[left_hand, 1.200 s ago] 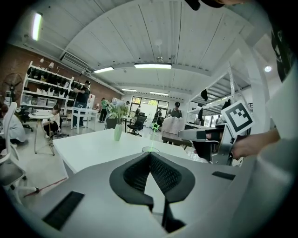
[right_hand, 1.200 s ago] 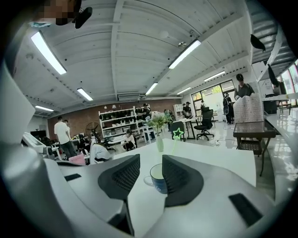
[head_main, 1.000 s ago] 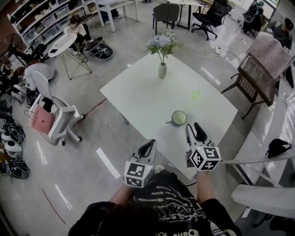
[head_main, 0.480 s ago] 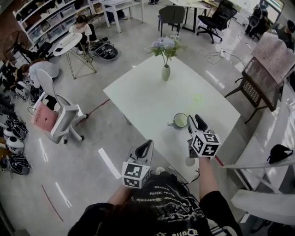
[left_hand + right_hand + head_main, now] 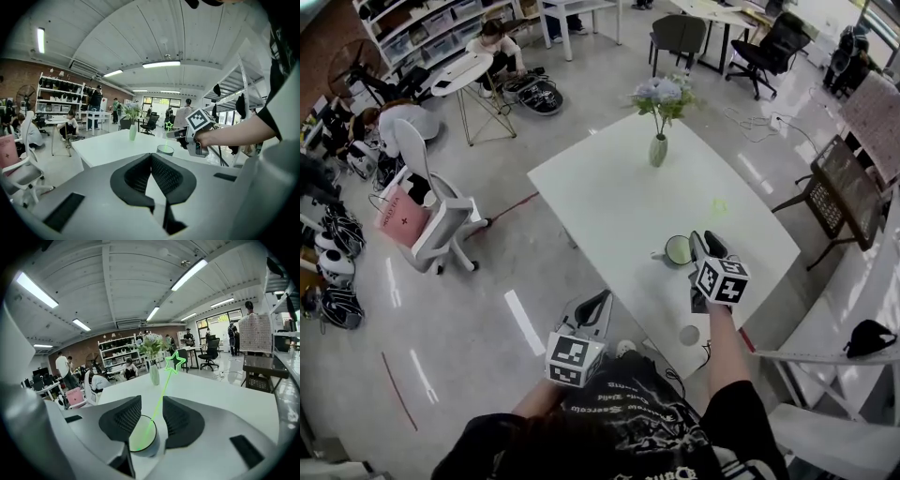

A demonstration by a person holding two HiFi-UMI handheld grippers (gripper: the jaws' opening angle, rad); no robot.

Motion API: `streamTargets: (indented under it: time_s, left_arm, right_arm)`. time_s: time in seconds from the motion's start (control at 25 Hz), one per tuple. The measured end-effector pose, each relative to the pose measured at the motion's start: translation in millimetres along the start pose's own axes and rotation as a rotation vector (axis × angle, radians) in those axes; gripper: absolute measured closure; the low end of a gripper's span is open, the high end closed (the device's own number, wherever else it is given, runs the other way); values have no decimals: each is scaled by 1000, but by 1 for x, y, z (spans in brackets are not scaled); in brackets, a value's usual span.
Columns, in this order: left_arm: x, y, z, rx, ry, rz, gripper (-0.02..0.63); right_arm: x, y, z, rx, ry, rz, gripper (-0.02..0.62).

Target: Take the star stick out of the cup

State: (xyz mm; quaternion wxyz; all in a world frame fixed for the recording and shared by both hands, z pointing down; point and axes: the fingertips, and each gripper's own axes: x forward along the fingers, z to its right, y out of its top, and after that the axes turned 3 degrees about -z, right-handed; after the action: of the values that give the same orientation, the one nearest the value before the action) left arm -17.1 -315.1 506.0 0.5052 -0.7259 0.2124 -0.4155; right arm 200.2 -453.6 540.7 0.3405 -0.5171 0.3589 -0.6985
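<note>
Now | right gripper [image 5: 151,403] low over cup [image 5: 140,441], jaws spread either side of star stick [image 5: 165,385], not touching; we judge it lined up to pinch | stick leans in cup on table [image 5: 609,197] | left gripper [image 5: 151,157] pressed together, empty, parked clear.

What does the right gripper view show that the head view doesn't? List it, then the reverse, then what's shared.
Right gripper view only: the right gripper, jaws apart either side of the star stick, which stands in the cup. Head view only: the left gripper held off the table, near the person's torso, and the right gripper's marker cube. Both: the cup, the flower vase, the table.
</note>
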Motion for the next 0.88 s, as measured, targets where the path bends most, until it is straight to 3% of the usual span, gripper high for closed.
streamTargets:
  time_s: [0.32,0.88]
  left_arm:
    - [-4,-8,0,18,10,-17,586]
    - [-3,-1,-16,-1,37,-13,586]
  right_arm:
    - [22,-15,1,-12,9,-58,456]
    - [38,-13,5,60,-1,-56,560]
